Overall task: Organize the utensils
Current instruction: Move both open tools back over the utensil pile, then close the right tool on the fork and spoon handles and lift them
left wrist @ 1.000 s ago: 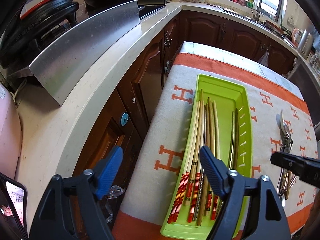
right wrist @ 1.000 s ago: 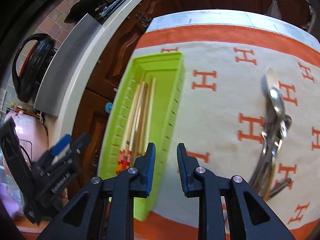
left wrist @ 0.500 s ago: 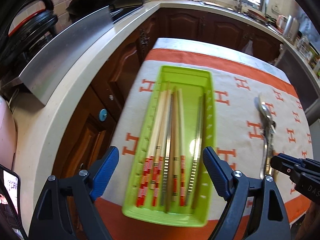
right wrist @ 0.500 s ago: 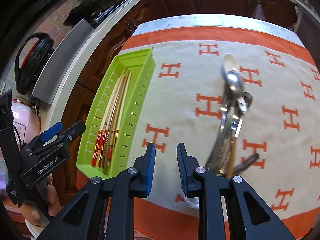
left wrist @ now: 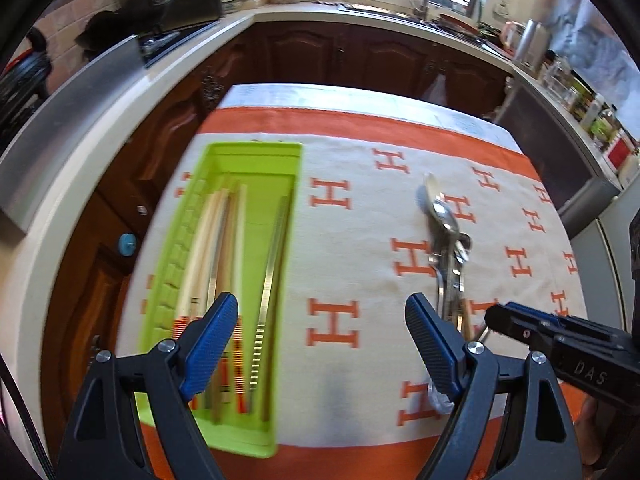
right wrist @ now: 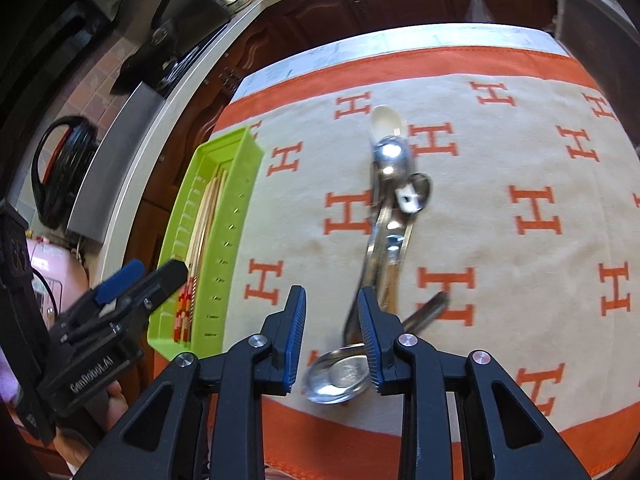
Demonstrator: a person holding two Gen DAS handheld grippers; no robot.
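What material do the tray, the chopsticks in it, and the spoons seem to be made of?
Tray: likely plastic, glossy lime green, moulded slots in its wall.
Chopsticks: most look like pale wood or bamboo with red-striped ends; one pair looks metallic.
Spoons: apparently polished steel, with mirror-like reflections.

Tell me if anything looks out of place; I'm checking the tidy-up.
Yes: the metal spoons lie in a loose, crossed heap on the orange-and-cream cloth, outside the green tray, where the chopsticks lie neatly side by side.
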